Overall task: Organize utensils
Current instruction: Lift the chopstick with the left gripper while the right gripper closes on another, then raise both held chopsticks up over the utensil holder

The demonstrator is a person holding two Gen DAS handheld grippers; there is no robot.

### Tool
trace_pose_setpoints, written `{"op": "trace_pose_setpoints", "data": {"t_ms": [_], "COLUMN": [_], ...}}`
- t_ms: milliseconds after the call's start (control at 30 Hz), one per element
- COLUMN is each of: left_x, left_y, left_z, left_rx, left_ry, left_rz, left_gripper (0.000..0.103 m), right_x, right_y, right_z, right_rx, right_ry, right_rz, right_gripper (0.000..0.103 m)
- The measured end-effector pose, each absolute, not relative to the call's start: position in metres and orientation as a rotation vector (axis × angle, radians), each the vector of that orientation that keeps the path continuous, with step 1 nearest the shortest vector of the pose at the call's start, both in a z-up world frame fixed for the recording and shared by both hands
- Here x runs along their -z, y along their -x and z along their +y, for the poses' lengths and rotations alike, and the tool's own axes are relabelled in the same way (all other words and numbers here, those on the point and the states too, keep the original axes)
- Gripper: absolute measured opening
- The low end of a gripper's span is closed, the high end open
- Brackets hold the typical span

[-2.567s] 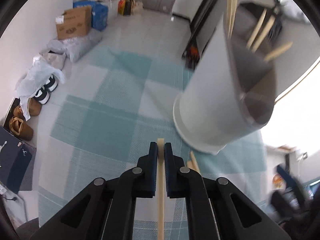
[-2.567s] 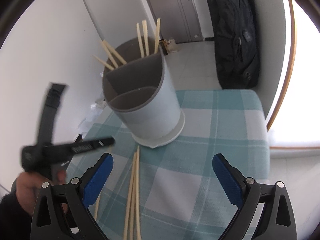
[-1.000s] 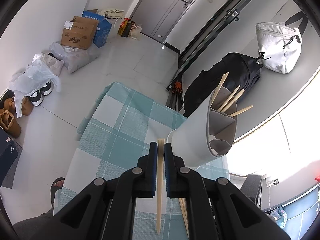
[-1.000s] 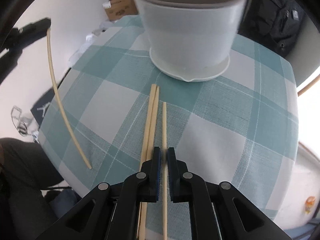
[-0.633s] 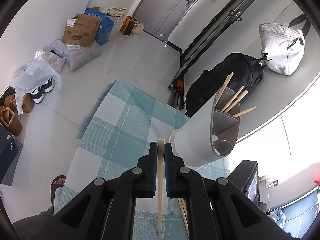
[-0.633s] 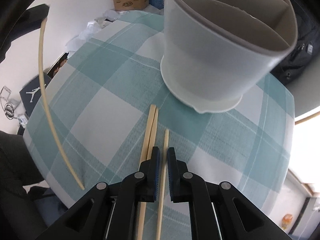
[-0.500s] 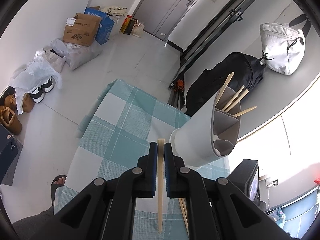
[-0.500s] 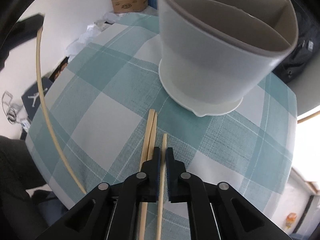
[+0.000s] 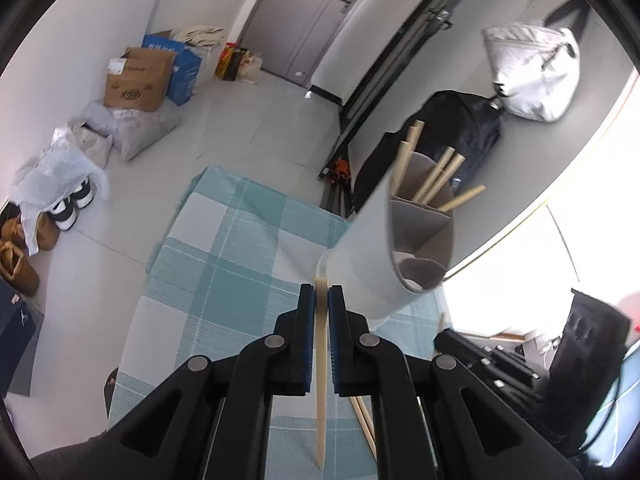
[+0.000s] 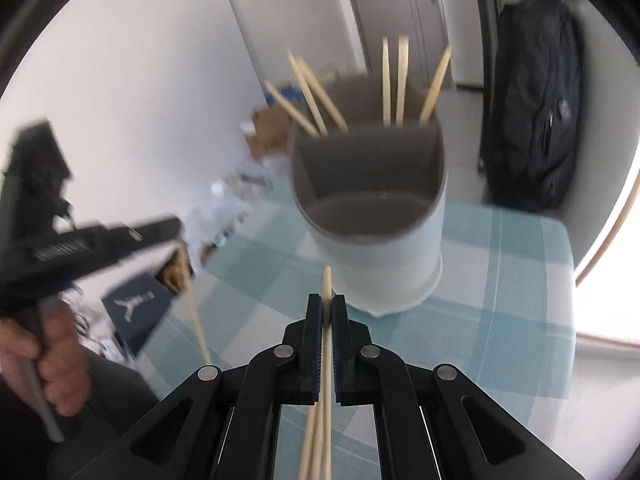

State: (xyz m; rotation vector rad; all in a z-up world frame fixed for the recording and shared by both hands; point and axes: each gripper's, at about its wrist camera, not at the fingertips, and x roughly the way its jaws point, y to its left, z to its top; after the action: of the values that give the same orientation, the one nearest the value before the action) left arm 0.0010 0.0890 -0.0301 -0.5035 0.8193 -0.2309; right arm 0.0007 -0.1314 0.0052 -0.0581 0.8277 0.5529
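Note:
A white round utensil holder [image 9: 360, 264] [image 10: 384, 252] with grey divided compartments stands on the teal checked tablecloth [image 9: 224, 280] [image 10: 500, 280]. Several wooden chopsticks [image 9: 434, 178] [image 10: 400, 80] stand in its far compartments. My left gripper [image 9: 321, 298] is shut on one chopstick [image 9: 320, 380], held above the table left of the holder. My right gripper [image 10: 326, 308] is shut on another chopstick [image 10: 327, 344], raised just in front of the holder. Two more chopsticks [image 10: 312, 444] lie on the cloth below it. The left gripper [image 10: 100, 240] also shows in the right wrist view.
A black backpack [image 10: 532, 112] [image 9: 440, 128] leans by the wall behind the table; a white bag [image 9: 532, 76] hangs above it. Cardboard boxes [image 9: 136, 80], plastic bags and shoes [image 9: 68, 208] sit on the floor to the left. The table's far edge lies just beyond the holder.
My right gripper has lifted from the cloth with a chopstick and now looks level at the holder. My left gripper has moved slightly closer to the holder, still holding its chopstick.

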Motion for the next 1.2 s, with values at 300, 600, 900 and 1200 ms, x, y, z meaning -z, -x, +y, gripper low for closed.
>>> {"op": "trace_pose_setpoints", "data": {"t_ms": [300,600,900,1200], "left_x": [0.007,-0.009,-0.035,-0.066], "left_y": [0.013,0.014,0.014,0.006], "left_z": [0.051,0.035,0.015,0.01], "left_rx": [0.25,0.23,0.239,0.242], "left_ry": [0.334,0.275,0.219,0.204], "left_rz": [0.806,0.803,0.804,0.782], "left_gripper": [0.003,0.003,0.003,0.003], "right_x": [-0.032,-0.038,-0.059,-0.095], "right_y": [0.021,0.028,0.026,0.012], "right_z": [-0.143,-0.148,-0.158,-0.163], "right_rx": [-0.587,-0.604,-0.598,-0.591], "right_ry": [-0.02,-0.084,-0.141,-0.168], "right_rz": [0.659,0.61,0.541,0.484], "right_gripper": [0.004,0.003,0.003,0.003]}}
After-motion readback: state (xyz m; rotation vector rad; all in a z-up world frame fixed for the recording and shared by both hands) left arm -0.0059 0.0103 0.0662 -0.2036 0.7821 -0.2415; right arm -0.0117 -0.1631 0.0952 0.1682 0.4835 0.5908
